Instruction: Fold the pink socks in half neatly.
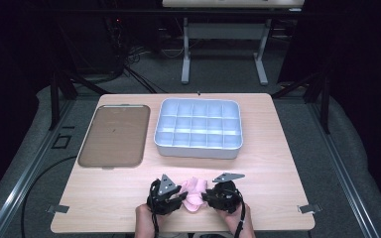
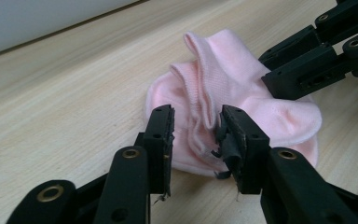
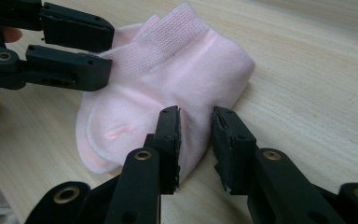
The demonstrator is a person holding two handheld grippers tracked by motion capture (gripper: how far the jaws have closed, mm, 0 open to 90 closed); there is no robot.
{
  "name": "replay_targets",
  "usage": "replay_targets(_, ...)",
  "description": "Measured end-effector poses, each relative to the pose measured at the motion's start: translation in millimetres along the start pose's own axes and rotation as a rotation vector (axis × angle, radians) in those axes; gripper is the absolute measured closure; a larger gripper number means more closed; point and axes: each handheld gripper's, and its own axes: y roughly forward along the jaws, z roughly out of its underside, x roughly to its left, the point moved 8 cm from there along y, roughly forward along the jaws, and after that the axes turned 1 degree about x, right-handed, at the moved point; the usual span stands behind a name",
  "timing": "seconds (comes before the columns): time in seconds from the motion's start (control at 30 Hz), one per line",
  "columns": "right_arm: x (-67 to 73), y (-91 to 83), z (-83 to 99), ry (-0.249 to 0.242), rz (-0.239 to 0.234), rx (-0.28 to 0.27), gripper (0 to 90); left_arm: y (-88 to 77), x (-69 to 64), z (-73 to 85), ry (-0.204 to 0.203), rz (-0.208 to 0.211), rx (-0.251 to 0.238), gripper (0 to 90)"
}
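pink socks (image 1: 193,192) between both claws, near table edge | left gripper (image 2: 196,128) part-open, astride cuff folds, no pinch | right gripper (image 3: 195,128) part-open over toe edge, nothing clamped | soft, light, limp; likely best pinched at ribbed cuff (image 2: 200,79)

Light wood desk (image 1: 278,148), rounded corners, on grey carpet floor (image 1: 218,74). At 12 o'clock, beyond the desk, a second table's white legs (image 1: 185,54) and crossbar. Black cables (image 1: 129,54) bunched on the floor at 11 o'clock. Dark curtains (image 1: 10,59) close off 9 and 3 o'clock, with black stand legs at their feet. Metal floor rails (image 1: 25,173) run along both flanks. Lighting falls from overhead; surroundings stay dim.
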Motion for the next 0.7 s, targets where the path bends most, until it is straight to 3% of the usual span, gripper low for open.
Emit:
replay_targets(0.07, -0.2, 0.3, -0.2, 0.013, -0.007, -0.007, 72.1, -0.2, 0.4, -0.7, 0.015, -0.013, 0.005, 65.6)
replay_targets(0.23, -0.7, 0.6, 0.2, 0.033, -0.027, -0.014, 75.3, 6.7, 0.2, 2.3, 0.024, -0.01, 0.015, 84.2)
replay_targets(0.7, -3.7, -1.7, 3.0, 0.122, -0.116, -0.051, 84.1, 7.7, 2.2, 4.2, 0.008, 0.002, -0.003, 87.0)
